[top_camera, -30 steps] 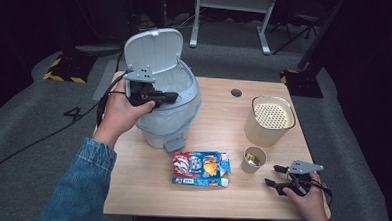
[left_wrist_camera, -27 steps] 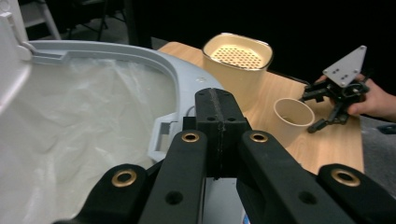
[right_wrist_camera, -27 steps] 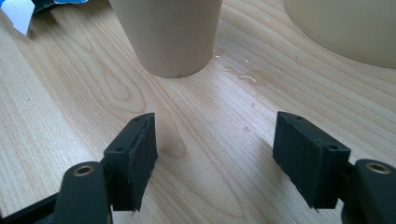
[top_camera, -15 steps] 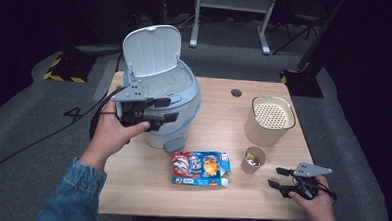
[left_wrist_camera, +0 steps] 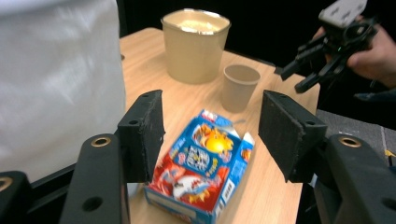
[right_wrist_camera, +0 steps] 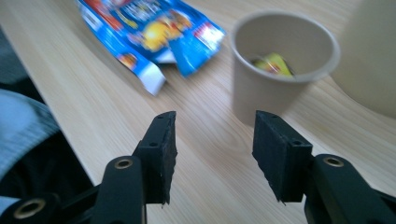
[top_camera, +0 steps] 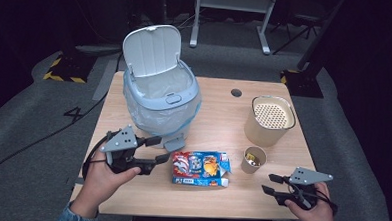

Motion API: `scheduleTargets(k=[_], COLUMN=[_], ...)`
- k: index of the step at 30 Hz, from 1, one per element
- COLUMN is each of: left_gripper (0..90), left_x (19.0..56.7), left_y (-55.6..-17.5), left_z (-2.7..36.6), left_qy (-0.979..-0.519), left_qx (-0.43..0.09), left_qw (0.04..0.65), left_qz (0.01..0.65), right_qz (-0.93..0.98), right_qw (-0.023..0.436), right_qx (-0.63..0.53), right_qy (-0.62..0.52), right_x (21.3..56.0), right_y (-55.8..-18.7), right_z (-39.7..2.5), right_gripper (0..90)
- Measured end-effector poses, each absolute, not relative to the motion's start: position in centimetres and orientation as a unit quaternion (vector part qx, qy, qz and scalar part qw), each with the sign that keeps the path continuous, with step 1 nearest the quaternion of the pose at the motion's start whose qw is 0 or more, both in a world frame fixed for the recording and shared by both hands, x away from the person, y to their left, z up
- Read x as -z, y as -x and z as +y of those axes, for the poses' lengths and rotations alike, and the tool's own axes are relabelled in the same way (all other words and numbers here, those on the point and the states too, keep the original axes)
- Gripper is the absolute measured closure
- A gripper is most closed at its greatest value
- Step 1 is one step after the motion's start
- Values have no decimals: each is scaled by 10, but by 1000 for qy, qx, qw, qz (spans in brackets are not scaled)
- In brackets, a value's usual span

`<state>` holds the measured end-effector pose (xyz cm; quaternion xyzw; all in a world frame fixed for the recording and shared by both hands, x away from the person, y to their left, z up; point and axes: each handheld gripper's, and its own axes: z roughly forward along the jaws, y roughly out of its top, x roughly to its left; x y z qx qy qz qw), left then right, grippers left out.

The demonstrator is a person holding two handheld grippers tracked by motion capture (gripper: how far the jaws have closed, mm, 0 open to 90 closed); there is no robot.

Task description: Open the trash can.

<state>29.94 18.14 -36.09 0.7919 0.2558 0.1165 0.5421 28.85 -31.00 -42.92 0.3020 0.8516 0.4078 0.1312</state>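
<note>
A flattened blue and red snack box (top_camera: pixel 199 168) lies on the wooden table (top_camera: pixel 219 111) near its front edge. My left gripper (top_camera: pixel 158 150) is open just left of the box, its jaws pointing at it; in the left gripper view the box (left_wrist_camera: pixel 201 163) lies between and beyond the jaws. My right gripper (top_camera: pixel 270 184) is open at the front right, aimed toward a small paper cup (top_camera: pixel 253 160). The cup (right_wrist_camera: pixel 280 70) holds yellow scraps. A light blue bin (top_camera: pixel 160 96) with a white liner stands at the back left, lid up.
A large tan tub (top_camera: pixel 269 119) with a perforated top stands right of centre, behind the small cup. A round cable hole (top_camera: pixel 236 93) is in the table's back. The other hand's gripper (left_wrist_camera: pixel 322 51) appears far off in the left gripper view.
My left gripper has come down from in front of the bin to the table beside the box. The right gripper stayed at the front right, shifting slightly.
</note>
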Motion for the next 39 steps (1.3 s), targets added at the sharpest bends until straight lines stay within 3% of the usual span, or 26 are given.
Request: scheduleTargets(k=[13, 19, 25, 33, 37, 39], left_gripper=[376, 375, 377, 386, 424, 427], left_x=[442, 471, 486, 496, 501, 502], left_y=[-308, -313, -318, -322, -324, -325], left_z=[191, 199, 199, 192, 191, 191], left_qy=[-821, -829, -833, -853, -857, -859], left_qx=[-88, -85, -83, -104, -98, -94], left_qw=[495, 468, 456, 425, 416, 409], left_qz=[271, 294, 303, 286, 287, 293], right_qz=[856, 870, 883, 887, 894, 888], right_qw=[108, 123, 141, 153, 163, 151], right_qx=[-426, -401, -370, -342, -319, -330], right_qy=[-270, -260, -254, -270, -271, -281], right_x=[431, 442, 457, 466, 468, 465], right_y=[-297, -309, -322, -336, -340, -342], right_z=[-253, -229, -206, -189, -184, -187], right_gripper=[525, 510, 554, 698, 870, 900])
